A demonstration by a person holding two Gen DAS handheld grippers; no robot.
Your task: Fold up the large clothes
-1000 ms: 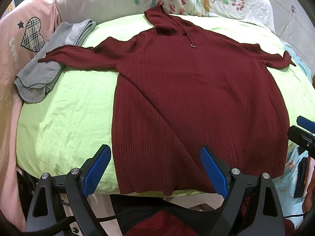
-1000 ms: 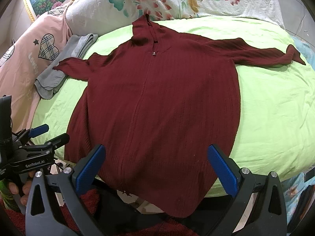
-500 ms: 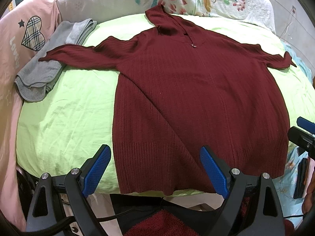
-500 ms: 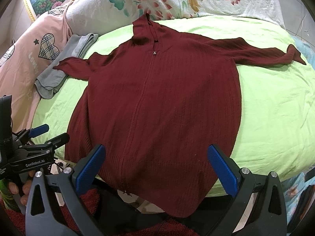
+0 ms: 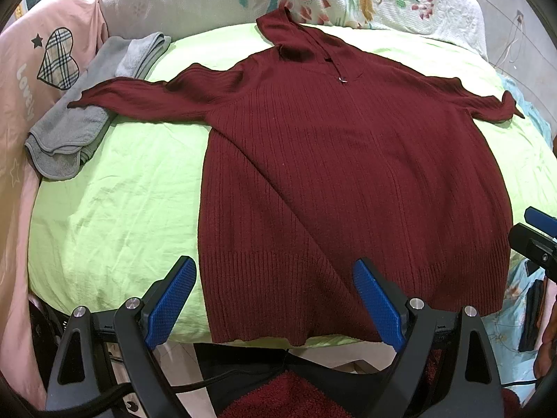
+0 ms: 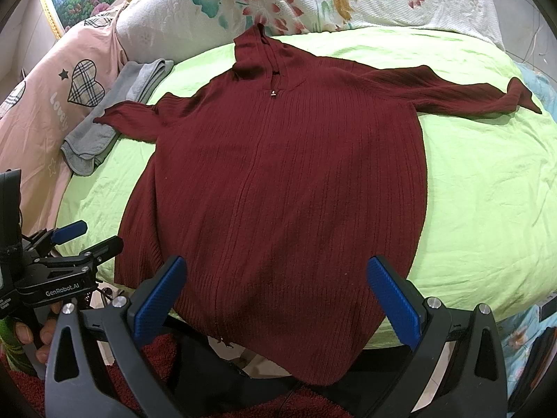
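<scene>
1. A dark red sweater (image 5: 348, 181) lies flat on the green sheet (image 5: 115, 209) of the bed, sleeves spread, hem at the near edge.
2. A folded grey towel (image 5: 69, 132) lies under its left cuff.
3. The left hand-held gripper (image 5: 275, 296) and the right hand-held gripper (image 6: 278, 292) hang over the hem, jaws apart and holding nothing.
</scene>
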